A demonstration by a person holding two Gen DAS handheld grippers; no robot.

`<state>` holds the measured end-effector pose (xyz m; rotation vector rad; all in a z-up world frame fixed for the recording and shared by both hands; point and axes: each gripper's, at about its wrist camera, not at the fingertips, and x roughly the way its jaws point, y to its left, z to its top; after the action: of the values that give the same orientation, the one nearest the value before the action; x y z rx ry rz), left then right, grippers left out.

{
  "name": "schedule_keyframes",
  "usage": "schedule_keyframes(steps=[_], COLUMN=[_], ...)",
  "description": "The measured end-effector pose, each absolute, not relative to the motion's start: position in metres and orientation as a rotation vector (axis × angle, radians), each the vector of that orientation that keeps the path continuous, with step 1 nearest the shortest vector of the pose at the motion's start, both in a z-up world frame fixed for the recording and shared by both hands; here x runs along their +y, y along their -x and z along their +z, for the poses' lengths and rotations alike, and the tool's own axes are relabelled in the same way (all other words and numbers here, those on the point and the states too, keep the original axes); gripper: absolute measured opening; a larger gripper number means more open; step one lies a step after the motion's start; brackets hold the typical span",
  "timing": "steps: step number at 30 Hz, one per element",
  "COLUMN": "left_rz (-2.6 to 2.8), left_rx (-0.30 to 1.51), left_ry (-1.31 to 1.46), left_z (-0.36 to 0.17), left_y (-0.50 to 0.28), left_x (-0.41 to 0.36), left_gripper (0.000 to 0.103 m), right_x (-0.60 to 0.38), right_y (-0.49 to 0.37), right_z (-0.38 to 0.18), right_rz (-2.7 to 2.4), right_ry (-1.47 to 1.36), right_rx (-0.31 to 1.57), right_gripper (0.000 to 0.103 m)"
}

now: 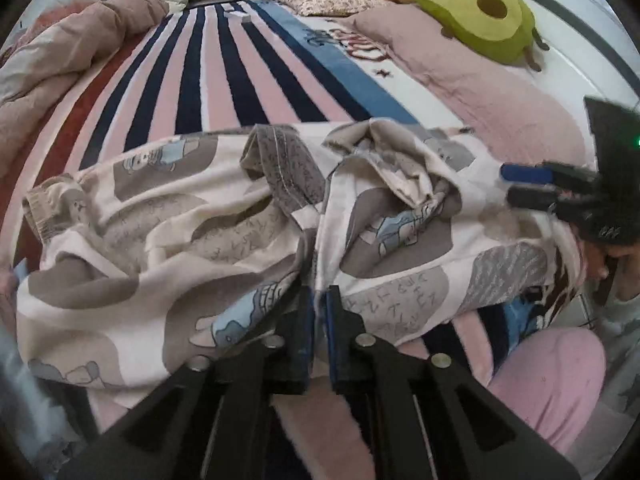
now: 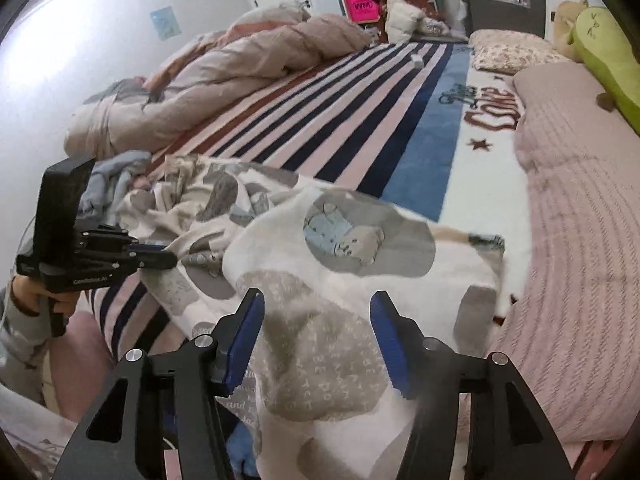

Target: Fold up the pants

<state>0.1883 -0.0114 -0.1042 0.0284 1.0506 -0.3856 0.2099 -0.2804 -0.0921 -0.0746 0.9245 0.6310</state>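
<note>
The pants (image 1: 224, 216) lie crumpled across the near edge of the bed (image 1: 240, 64), on the striped blanket (image 1: 224, 80), with part of the cloth hanging over that edge. They are not yet flat: one cuff end (image 1: 38, 208) is seen toward the left end of the heap, and bunched folds (image 1: 384, 168) rise in the middle. The long axis runs roughly along the near edge of the bed, from left to right in the left wrist view.

The left gripper (image 1: 319, 320) is closed on a fold of the pants at the near edge; cloth is seen pinched between its blue pads. The right gripper (image 2: 318, 340) is wide open and nothing is held in it. A raised lobe of the pants (image 2: 340, 264) stands directly in front of it and between its fingers, so this hand is judged the nearer one for the next grasp. The cloth appears blurred there.

Beyond the pants, a rolled quilt (image 2: 208, 72) lies at the far left side of the bed, a pink pillow (image 2: 580, 220) along the right side, and an avocado plush (image 1: 472, 16) behind it.
</note>
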Motion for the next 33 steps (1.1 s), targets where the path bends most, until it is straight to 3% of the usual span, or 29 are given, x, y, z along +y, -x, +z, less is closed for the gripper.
schedule_keyframes(steps=[2,7,13,18,20,25,27,29,31,33], left_rz=[-0.387,-0.504,-0.609,-0.699,-0.757,-0.736,-0.668,-0.653,-0.670,-0.663], left_rx=[0.995,0.918,0.957,0.953,0.934,0.922,0.953,0.980,0.993,0.985], left_ry=[-0.017,-0.143,-0.323,-0.264,-0.259,-0.392,-0.427,-0.396,-0.335,-0.299], left_z=[-0.090,-0.073,-0.097,-0.091,-0.086,-0.097,-0.107,-0.110,-0.107,-0.100], left_y=[-0.192,-0.218,-0.242,-0.234,-0.225,-0.220,-0.229,-0.239,-0.246,-0.251], left_x=[-0.010,-0.044,-0.081,-0.080,-0.085,-0.108,-0.113,-0.110,-0.104,-0.098], left_gripper=[0.032,0.048,0.048,0.048,0.054,0.054,0.044,0.018,0.009,0.007], right_x=[-0.279,-0.282,-0.286,-0.298,-0.300,-0.299,-0.299,-0.300,-0.300,-0.301], right_y=[-0.209,-0.211,-0.211,-0.211,-0.211,-0.212,-0.212,-0.212,-0.211,-0.209], right_z=[-0.096,-0.099,-0.103,-0.108,-0.109,-0.107,-0.106,-0.106,-0.106,-0.107], right_rz=[0.612,0.614,0.622,0.608,0.609,0.618,0.618,0.619,0.621,0.622], right_ry=[0.109,0.086,0.067,0.048,0.036,0.027,0.026,0.026,0.027,0.026], right_rx=[0.926,0.937,0.946,0.959,0.960,0.950,0.947,0.946,0.947,0.951], right_gripper=[0.051,0.051,0.051,0.051,0.051,0.051,0.051,0.051,0.051,0.051])
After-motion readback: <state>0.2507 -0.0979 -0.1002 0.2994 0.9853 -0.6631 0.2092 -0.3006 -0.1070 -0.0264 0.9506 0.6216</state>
